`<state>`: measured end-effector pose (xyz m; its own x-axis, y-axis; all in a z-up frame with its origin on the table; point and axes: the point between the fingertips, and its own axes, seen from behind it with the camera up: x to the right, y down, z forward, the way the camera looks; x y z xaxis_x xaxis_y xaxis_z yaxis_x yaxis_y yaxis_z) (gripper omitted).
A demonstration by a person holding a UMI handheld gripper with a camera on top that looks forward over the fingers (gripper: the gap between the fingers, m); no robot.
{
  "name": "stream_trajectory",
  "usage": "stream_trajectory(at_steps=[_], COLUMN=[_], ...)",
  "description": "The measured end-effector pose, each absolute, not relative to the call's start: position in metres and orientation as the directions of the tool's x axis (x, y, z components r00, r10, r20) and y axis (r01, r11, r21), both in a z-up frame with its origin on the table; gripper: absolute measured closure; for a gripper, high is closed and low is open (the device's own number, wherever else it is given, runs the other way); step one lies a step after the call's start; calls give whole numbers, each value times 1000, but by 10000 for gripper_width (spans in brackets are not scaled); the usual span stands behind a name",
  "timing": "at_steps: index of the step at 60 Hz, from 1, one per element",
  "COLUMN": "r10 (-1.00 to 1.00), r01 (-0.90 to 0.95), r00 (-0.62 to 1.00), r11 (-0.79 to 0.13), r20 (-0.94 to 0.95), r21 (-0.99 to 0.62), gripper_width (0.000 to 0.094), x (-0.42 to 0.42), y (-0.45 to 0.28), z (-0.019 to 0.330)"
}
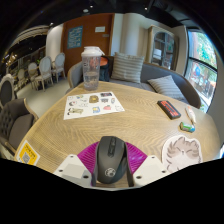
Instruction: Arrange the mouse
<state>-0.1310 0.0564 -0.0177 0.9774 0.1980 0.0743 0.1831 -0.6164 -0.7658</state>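
A black computer mouse (110, 160) sits between my two fingers, its front pointing away from me, above the round wooden table (130, 120). The magenta pads (87, 157) press against both of its sides. My gripper (111, 165) is shut on the mouse. The mouse's rear end hides the gap between the fingertips.
On the table lie a white printed sheet (92, 104) beyond the fingers, a clear jar with a pink lid (91, 66) at the far edge, a red-and-dark remote-like object (169, 109) and a small dark item (188, 124) to the right, a white patterned mat (182, 150), and a yellow card (27, 153). Sofas and chairs stand behind.
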Motion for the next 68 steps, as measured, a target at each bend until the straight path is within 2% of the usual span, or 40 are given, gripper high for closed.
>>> stream_trajectory(at_steps=[9, 12, 17, 20, 24, 28, 35, 42, 46, 52, 54, 58, 60, 68], r10=[235, 225, 184, 123, 19, -71, -115, -110, -103, -69, -45, 5, 22, 49], r01=[178, 162, 130, 100, 104, 96, 46, 20, 35, 42, 49, 62, 70, 86], r00=[971, 973, 982, 991, 994, 987, 984, 987, 986, 991, 994, 997, 997, 996], r11=[-576, -542, -471, -432, -409, -435, -580, -653, -632, -654, -649, -610, -587, -525], r20=[47, 43, 47, 51, 106, 141, 138, 121, 128, 115, 104, 74, 71, 71], r21=[-798, -825, -872, -896, -906, -895, -813, -757, -774, -755, -759, -790, -807, -847], gripper_width=[565, 567, 564, 564, 565, 566, 566, 566, 556, 431, 333, 58, 95, 83], x=[-141, -132, -98, -61, 4, 63, 113, 130, 132, 129, 126, 117, 116, 125], y=[57, 59, 61, 61, 60, 50, 30, 19, 22, 19, 15, 4, -6, -70], z=[-5, 18, 75, 108, 130, 121, 35, -14, -10, -12, -9, 6, 14, 38])
